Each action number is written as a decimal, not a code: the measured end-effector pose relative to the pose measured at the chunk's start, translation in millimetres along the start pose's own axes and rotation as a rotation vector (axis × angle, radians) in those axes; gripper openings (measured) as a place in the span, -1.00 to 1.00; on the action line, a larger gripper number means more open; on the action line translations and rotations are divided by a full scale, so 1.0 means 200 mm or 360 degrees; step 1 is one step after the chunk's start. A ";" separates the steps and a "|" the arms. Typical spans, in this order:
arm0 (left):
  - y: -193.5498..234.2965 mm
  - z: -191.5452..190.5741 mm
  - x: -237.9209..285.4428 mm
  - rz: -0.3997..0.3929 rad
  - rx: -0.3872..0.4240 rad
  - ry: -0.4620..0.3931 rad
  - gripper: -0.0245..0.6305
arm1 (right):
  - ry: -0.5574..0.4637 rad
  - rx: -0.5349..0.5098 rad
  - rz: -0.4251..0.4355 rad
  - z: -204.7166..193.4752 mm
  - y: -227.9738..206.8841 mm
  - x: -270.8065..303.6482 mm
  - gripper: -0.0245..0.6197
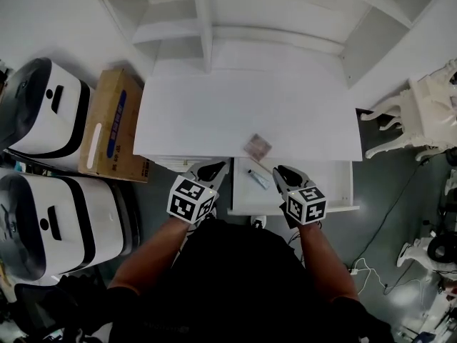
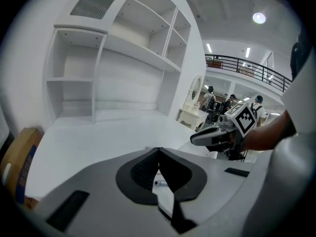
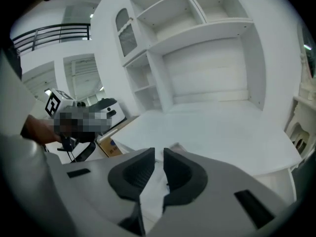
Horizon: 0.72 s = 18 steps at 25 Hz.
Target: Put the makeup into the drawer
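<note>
A white desk (image 1: 285, 98) has its drawer (image 1: 337, 184) pulled out under the front edge. A small tube of makeup (image 1: 258, 179) lies inside the drawer; it also shows through the jaws as the tube (image 2: 159, 182) in the left gripper view. A square makeup compact (image 1: 257, 147) rests on the desk near its front edge. My left gripper (image 1: 213, 170) hovers at the drawer's left corner, shut and empty. My right gripper (image 1: 284, 174) hangs over the drawer just right of the tube, its jaws a narrow gap apart with nothing between them.
A hutch with shelves (image 1: 207, 20) stands at the back of the desk. On the floor to the left are a cardboard box (image 1: 114, 123) and two white machines (image 1: 43, 106). A white ornate stool (image 1: 421, 116) and cables (image 1: 371, 270) sit to the right.
</note>
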State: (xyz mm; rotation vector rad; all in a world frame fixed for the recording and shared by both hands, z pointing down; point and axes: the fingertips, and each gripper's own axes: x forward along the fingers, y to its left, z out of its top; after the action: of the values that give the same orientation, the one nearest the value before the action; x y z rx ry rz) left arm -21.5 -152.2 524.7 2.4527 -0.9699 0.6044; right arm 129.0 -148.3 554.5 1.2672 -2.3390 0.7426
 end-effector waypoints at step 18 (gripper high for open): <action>-0.09 0.07 0.03 -0.0072 0.0076 -0.0008 -0.89 | -0.0118 -0.0071 -0.0083 0.09 0.05 -0.14 -0.84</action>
State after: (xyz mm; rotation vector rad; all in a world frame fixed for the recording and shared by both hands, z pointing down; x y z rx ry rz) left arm -0.6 -150.9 512.6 2.5119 -0.9096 0.6134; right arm 132.7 -136.4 522.1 1.3525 -2.3571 0.6332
